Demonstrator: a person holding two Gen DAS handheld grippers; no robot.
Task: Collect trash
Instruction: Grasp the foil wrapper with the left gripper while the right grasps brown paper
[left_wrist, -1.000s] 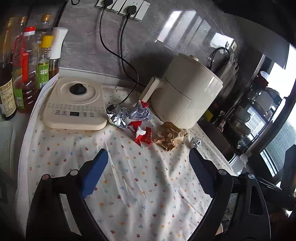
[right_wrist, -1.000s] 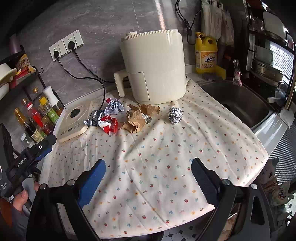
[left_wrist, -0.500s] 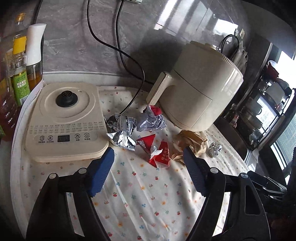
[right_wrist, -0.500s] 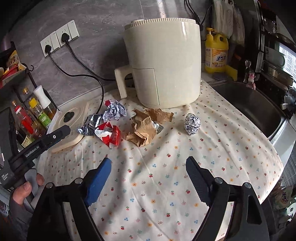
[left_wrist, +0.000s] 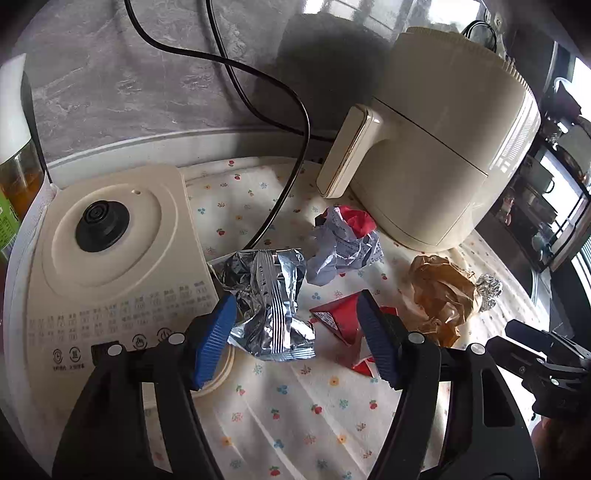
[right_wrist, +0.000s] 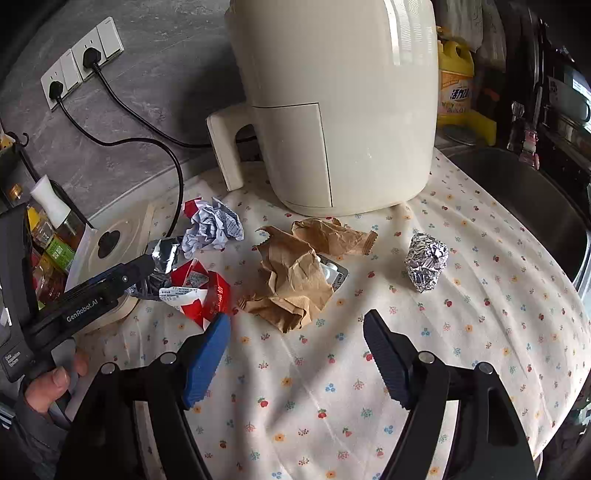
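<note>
Foil wrapper (left_wrist: 271, 306) between narrowing left gripper (left_wrist: 295, 332) jaws, seemingly untouched.

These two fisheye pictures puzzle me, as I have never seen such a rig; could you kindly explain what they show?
No robot here: a person holds a two-finger gripper in each hand, and each carries a camera looking along its fingers. One picture is from the left gripper, the other from the right gripper. The left one also shows at the right view's left edge, held by a hand. Both have just been closing a little, yet stand open and hold nothing. On the flowered cloth by the air fryer lies trash: a silver wrapper, white crumpled paper, a red carton, brown paper and a foil ball.
</note>
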